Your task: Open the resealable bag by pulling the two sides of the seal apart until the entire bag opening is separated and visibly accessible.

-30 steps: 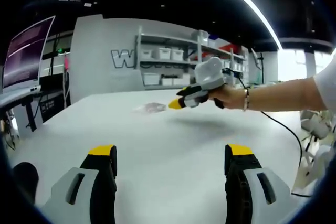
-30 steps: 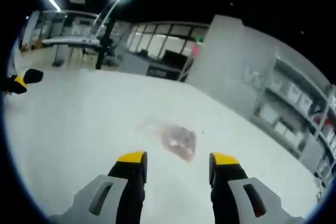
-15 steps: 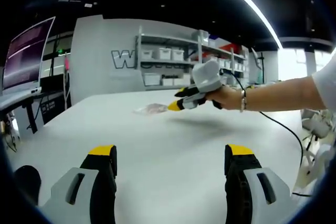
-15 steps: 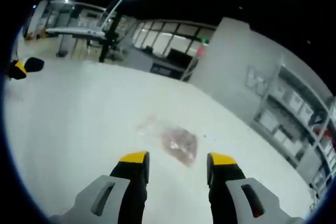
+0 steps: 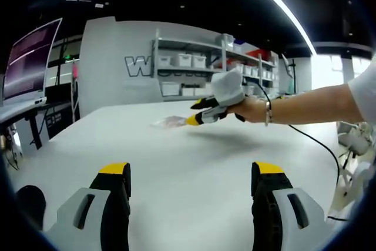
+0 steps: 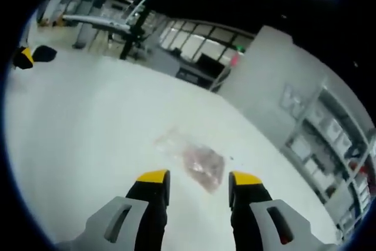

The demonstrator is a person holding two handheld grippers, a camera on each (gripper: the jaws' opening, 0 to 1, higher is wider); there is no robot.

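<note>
A small clear resealable bag point(image 6: 197, 160) with pinkish contents lies flat on the white table point(image 6: 88, 121). My right gripper point(image 6: 200, 179) is open, its yellow-tipped jaws just short of the bag and straddling its near end. Seen from the left gripper view, the bag point(image 5: 167, 122) lies far across the table, and the right gripper point(image 5: 192, 119), held by a hand point(image 5: 249, 109), points down at the bag's right end. My left gripper point(image 5: 191, 171) is open and low over the near side of the table, with nothing between its jaws. Its tip point(image 6: 24, 57) peeks in at the far left of the right gripper view.
A black cable point(image 5: 320, 145) trails from the right gripper across the table to its right edge. Shelves with white bins point(image 5: 188, 72) stand behind the table, and a monitor point(image 5: 26, 57) stands off to the left. Bare tabletop lies between the two grippers.
The right gripper has moved forward and down toward the bag, which now sits closer to its jaw tips. The left gripper has stayed still.
</note>
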